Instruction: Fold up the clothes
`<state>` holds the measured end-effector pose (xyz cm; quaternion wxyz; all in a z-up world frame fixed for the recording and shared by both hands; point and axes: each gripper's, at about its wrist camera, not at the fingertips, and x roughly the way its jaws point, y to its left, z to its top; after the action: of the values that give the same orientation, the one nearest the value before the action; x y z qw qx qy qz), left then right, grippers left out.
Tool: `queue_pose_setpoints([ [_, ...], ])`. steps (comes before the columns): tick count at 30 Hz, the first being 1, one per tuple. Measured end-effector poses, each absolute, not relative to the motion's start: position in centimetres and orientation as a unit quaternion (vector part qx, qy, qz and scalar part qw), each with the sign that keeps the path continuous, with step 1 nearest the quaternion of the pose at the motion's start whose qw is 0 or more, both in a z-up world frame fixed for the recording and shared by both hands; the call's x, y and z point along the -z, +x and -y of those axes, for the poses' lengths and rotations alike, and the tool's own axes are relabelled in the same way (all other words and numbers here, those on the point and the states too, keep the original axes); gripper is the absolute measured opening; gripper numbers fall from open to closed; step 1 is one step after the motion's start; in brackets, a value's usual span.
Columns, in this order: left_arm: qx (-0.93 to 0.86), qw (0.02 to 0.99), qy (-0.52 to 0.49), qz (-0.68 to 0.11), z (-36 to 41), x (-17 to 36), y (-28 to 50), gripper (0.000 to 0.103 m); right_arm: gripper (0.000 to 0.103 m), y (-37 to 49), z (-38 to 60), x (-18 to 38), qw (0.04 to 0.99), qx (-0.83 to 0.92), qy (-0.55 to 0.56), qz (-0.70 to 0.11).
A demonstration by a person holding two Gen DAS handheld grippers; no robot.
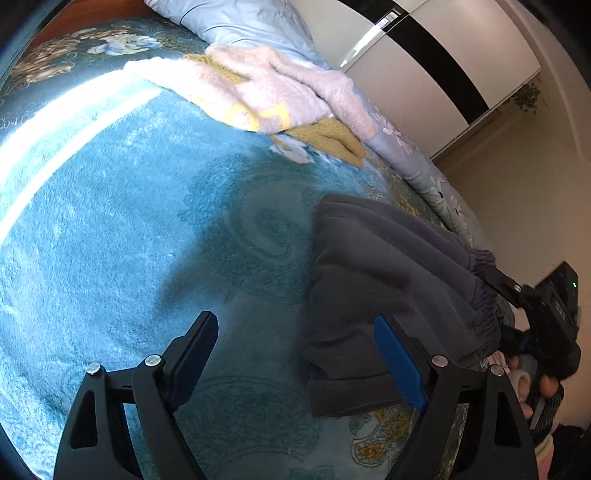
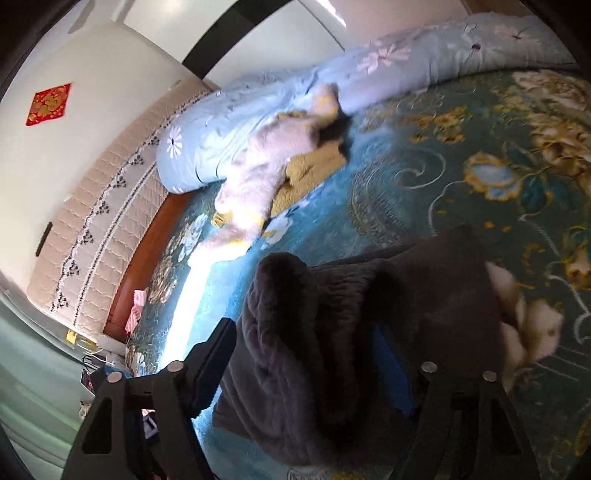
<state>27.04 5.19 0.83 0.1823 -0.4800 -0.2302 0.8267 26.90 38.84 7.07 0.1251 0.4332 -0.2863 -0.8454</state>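
While both tilt down, left gripper (image 1: 299, 362) gapes empty; right gripper (image 2: 314, 369) loosely straddles grey trousers (image 2: 332, 332).

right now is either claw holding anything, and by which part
Left claw: nothing, open over the blanket. Right claw: straddles the waistband end of the grey trousers; whether it pinches cannot be told.

— Dark garment? 
— Grey trousers (image 1: 388, 280), fleece, folded into a thick bundle, elastic waistband gathered at one end. They lie flat on the teal bedspread (image 1: 147, 221), near its edge. Surface rumpled in the right wrist view (image 2: 332, 332).

— Other clothes? 
— A pink fluffy garment (image 1: 266, 88) with yellow trim, unfolded and sprawled, lying over a mustard-yellow piece (image 1: 328, 140). Both sit well apart from the trousers, against the pale blue quilt (image 1: 240, 22).
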Motion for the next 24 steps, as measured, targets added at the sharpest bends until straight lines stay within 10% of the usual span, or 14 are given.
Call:
queue_pose_setpoints([
  [7,-0.824,0.18,-0.491,0.219,-5.4,-0.4,27.0,0.087,0.025,26.7,-38.9,-7.0,0.114,0.834,0.43,0.326],
  [16,-0.819,0.222,-0.496,0.186,-8.9,-1.0,27.6,0.087,0.023,29.1,-42.2,-13.0,0.163,0.857,0.356,0.336],
  [24,-0.805,0.227,-0.519,0.175,-10.4,0.4,27.6,0.087,0.023,29.5,-47.9,-5.2,0.106,0.815,0.388,0.418],
])
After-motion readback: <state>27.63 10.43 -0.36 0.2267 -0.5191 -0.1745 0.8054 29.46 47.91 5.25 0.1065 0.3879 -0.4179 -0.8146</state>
